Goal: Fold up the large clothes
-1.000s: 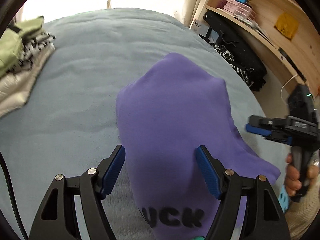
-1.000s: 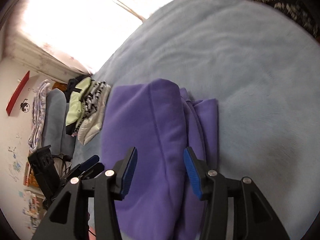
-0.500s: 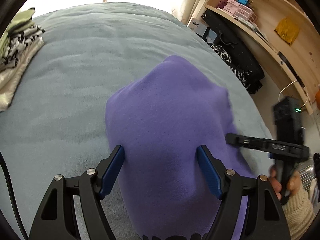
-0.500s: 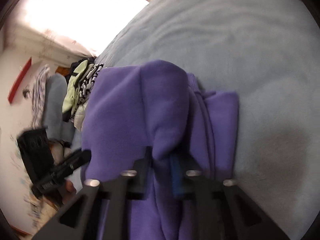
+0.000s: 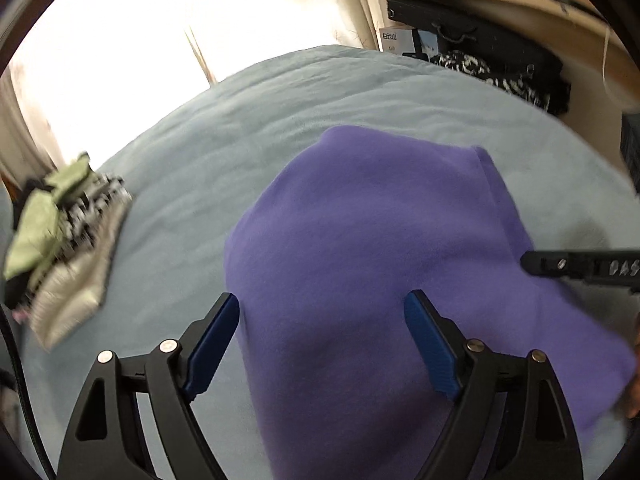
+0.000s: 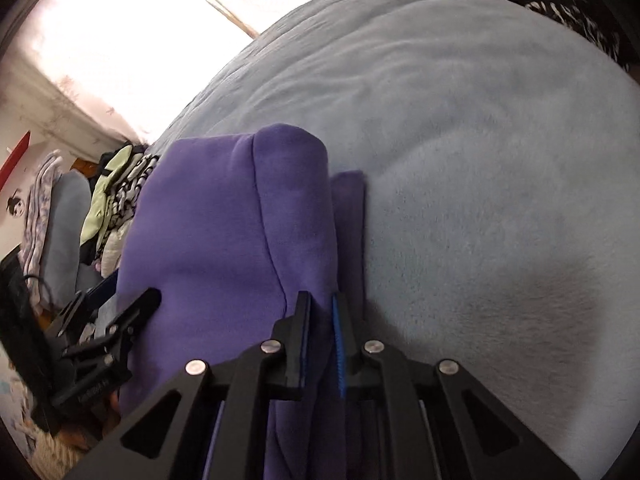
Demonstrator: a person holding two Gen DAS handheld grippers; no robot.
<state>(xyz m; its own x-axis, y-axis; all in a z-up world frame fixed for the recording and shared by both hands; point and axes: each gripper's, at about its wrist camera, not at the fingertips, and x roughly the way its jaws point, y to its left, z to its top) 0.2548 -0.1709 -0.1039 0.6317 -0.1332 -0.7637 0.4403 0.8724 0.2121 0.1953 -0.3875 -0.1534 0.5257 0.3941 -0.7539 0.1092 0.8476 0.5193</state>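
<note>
Presently, purple sweatshirt (image 5: 380, 264) is lying folded on the blue-grey blanket (image 5: 248, 140); right gripper (image 6: 320, 332) is pinching its edge, left gripper (image 5: 320, 340) is hovering, fingers spread wide, holding nothing.

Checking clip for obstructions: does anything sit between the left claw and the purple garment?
Nothing visible does. The left claw is open right over the purple garment, with only fabric between its fingers. The right claw is shut on the garment's edge. The clothes pile lies off to the side on the bed.

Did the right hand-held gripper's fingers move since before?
Yes. The right hand-held gripper closed, pinching the purple fleece garment on the grey-blue blanket.
</note>
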